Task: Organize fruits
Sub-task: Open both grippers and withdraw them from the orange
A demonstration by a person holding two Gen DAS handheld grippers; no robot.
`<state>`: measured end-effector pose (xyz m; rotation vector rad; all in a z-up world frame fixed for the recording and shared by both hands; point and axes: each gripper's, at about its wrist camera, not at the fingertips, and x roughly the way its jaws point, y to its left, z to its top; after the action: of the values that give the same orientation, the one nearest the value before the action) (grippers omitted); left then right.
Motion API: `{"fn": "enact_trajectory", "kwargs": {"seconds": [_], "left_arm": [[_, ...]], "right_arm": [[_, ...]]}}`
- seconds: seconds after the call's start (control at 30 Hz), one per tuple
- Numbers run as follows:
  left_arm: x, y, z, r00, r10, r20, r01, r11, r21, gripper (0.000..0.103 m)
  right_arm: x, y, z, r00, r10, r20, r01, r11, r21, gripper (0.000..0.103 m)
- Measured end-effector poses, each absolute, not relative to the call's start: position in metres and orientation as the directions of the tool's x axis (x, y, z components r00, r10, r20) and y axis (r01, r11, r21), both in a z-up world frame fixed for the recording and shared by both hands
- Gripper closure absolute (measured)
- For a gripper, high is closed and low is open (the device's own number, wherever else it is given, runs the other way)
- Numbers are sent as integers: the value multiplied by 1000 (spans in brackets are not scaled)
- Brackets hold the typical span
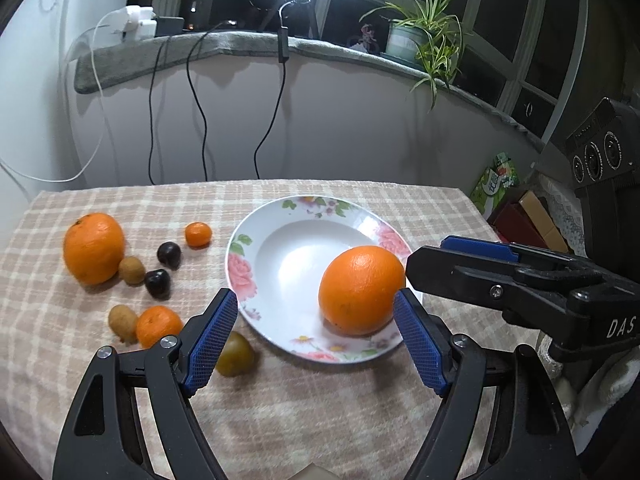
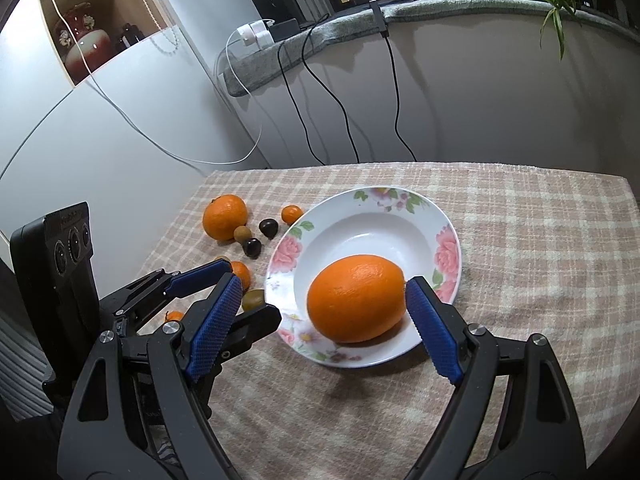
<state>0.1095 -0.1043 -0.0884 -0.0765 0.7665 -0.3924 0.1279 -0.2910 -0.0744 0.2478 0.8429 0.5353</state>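
A big orange (image 1: 362, 290) (image 2: 356, 298) lies in the floral white plate (image 1: 280, 216) (image 2: 404, 204) on the checked cloth. My right gripper (image 2: 328, 312) is open, its fingers wide on either side of that orange, not closed on it. My left gripper (image 1: 316, 316) is open and empty, near the plate's front rim. Left of the plate lie another big orange (image 1: 94, 248) (image 2: 225, 217), small mandarins (image 1: 198, 234) (image 1: 159, 326), two dark fruits (image 1: 169, 254) (image 1: 157, 283), brown fruits (image 1: 131, 270) (image 1: 122, 322) and a greenish one (image 1: 236, 354) (image 2: 254, 299).
The table's far edge meets a white wall with hanging cables (image 1: 200, 92). A potted plant (image 1: 424, 36) stands on the sill. Boxes (image 1: 524, 216) sit off the table's right side. The right gripper shows in the left wrist view (image 1: 420, 268), the left in the right wrist view (image 2: 248, 294).
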Motion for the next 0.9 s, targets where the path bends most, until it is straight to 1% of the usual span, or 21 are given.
{"fn": "enact_trajectory", "kwargs": {"seconds": [0.4, 0.7, 0.77, 0.9], "left_arm": [[89, -74, -80, 688, -343, -639, 280, 939, -202, 23], [82, -25, -83, 715, -279, -641, 193, 960, -203, 23], [79, -12, -86, 717, -261, -647, 168, 965, -203, 23], [69, 12, -94, 717, -225, -660, 120, 972, -201, 23]], "right_arm": [[110, -280, -63, 575, 528, -625, -345, 849, 400, 17], [110, -263, -60, 576, 524, -627, -354, 851, 387, 16], [110, -258, -61, 566, 522, -638, -363, 853, 376, 11], [108, -244, -63, 547, 521, -655, -399, 850, 343, 11]]}}
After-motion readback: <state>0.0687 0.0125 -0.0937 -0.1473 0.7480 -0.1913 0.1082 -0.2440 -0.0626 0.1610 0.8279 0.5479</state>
